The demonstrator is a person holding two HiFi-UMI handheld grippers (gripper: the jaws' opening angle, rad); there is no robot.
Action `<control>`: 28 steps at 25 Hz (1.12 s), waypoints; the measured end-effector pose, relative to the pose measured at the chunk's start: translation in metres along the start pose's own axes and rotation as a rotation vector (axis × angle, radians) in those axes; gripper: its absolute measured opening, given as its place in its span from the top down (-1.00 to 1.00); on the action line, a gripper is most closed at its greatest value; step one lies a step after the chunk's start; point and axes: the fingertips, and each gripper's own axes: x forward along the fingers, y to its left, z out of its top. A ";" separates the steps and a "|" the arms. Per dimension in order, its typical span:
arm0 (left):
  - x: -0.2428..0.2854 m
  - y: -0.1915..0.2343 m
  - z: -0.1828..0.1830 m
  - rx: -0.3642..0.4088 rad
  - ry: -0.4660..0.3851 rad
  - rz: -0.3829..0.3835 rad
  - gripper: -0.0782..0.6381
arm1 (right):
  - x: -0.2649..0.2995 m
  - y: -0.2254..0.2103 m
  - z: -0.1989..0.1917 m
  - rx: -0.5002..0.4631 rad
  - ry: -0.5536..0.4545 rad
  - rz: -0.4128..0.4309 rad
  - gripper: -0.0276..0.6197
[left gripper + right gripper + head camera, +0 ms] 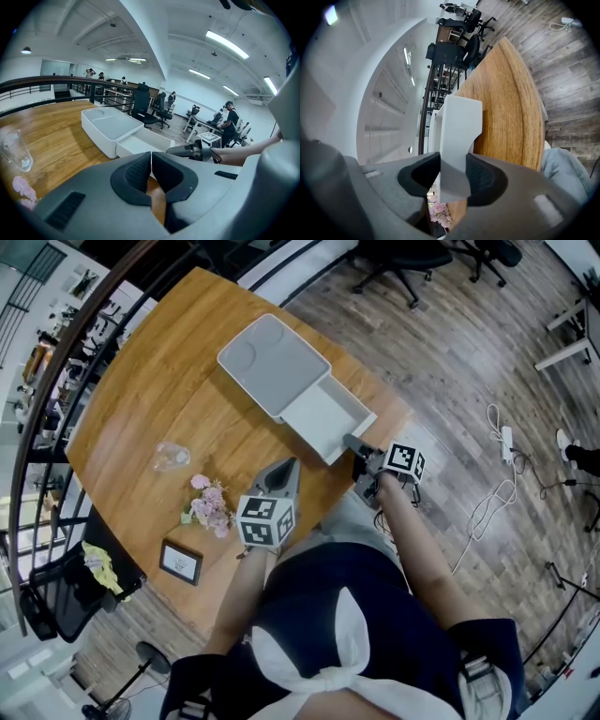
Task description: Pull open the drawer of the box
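**Tool state.** The right gripper (453, 178) is clamped on the front panel of the drawer (459, 126). The white panel fills the gap between the 2 pads, and both pads press on it. The left gripper (151, 171) carries nothing. Its 2 jaws meet, with only bare table (141, 409) showing below them.

**Position of the work.** The drawer (323, 413) extends straight ahead of the right gripper (356, 446) and appears empty. The box (272, 362) lies beyond it, at the far end of the pull line. The drawer stands out of the box by most of its depth, so the opening step is judged nearly complete. The left gripper (286, 470) hovers just beside the right one, on its left, short of the drawer and apart from the box. A glass (171, 457), a flower sprig (211, 505) and a small picture frame (181, 562) lie further to its left, well apart from the pull line.

**Hazards from this point.**
1. Overtravel. The drawer front sits at the near table edge. A further pull can draw the drawer fully out of the box, leaving it hanging from 1 narrow grip over the floor.
2. Slip. The pads hold only a thin strip of smooth panel. A jerk or an off-axis pull can let the panel slide out.
3. Box drag. Nothing braces the box. If the drawer binds, the box follows the pull toward the edge.
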 end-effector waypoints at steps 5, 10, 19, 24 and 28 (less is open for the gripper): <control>0.000 -0.006 -0.002 0.002 0.001 0.000 0.72 | -0.008 -0.002 0.001 -0.001 0.001 -0.002 0.39; 0.001 -0.012 -0.004 0.005 0.002 -0.005 0.72 | -0.016 -0.006 -0.001 0.001 0.001 -0.006 0.39; 0.002 -0.023 -0.007 0.012 0.003 -0.015 0.72 | -0.027 -0.009 -0.004 0.002 0.002 -0.012 0.39; 0.002 -0.027 -0.008 0.010 0.001 -0.017 0.72 | -0.032 -0.012 -0.008 0.009 0.007 -0.021 0.39; 0.000 -0.028 -0.007 0.010 -0.006 -0.016 0.72 | -0.036 -0.013 -0.010 0.008 0.004 -0.023 0.39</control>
